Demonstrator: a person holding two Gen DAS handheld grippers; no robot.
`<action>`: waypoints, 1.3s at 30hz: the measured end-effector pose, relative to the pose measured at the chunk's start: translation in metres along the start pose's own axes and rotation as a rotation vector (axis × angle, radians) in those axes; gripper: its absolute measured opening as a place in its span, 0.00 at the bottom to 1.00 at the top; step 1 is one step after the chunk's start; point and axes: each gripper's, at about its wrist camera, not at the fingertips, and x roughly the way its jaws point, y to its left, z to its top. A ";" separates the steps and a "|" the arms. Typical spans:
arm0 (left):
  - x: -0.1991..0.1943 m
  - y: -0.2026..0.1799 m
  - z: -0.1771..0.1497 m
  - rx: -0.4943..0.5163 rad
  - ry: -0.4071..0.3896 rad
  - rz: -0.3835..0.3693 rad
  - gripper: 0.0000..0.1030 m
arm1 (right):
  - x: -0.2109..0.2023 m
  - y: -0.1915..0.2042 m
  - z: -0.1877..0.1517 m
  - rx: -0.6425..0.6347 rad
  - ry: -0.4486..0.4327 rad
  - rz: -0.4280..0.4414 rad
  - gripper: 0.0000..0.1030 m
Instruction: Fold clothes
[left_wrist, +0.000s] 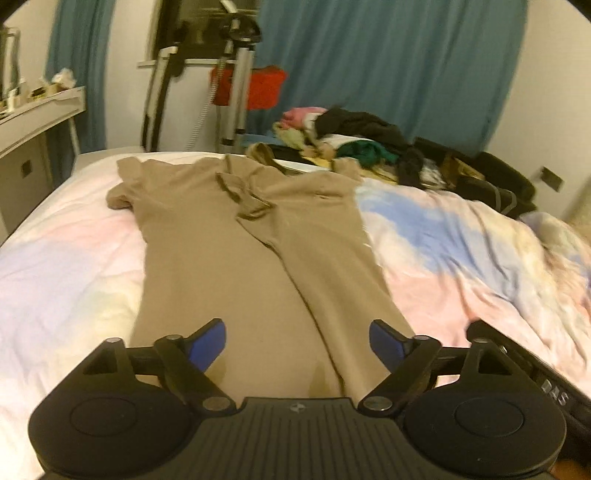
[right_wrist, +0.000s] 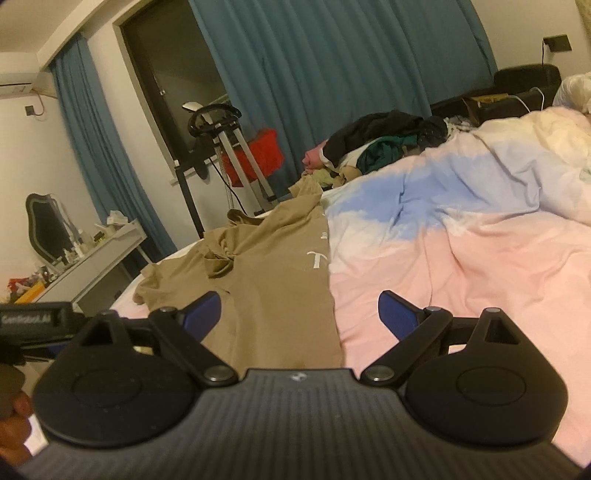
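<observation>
A tan T-shirt (left_wrist: 221, 254) lies on the bed, its right side folded over the middle and its collar at the far end. My left gripper (left_wrist: 297, 343) is open and empty above the shirt's near hem. In the right wrist view the same shirt (right_wrist: 273, 280) shows white print near its right edge. My right gripper (right_wrist: 299, 314) is open and empty over the shirt's near right edge, one finger above the shirt and the other above the duvet.
A pastel pink and blue duvet (right_wrist: 461, 266) covers the bed. A heap of mixed clothes (left_wrist: 354, 144) lies at the far side. A tripod (left_wrist: 236, 77), a red box (left_wrist: 255, 86) and a white dresser (right_wrist: 92, 266) stand beyond the bed.
</observation>
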 end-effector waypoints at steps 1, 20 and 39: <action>-0.004 -0.002 -0.002 0.011 0.000 -0.014 0.89 | -0.004 0.002 0.000 -0.005 -0.004 -0.001 0.91; 0.005 0.054 0.011 -0.143 -0.157 -0.015 1.00 | 0.163 0.028 0.046 0.084 0.161 0.091 0.49; 0.052 0.162 0.024 -0.405 -0.168 0.114 1.00 | 0.355 0.245 0.019 -0.453 0.222 0.384 0.82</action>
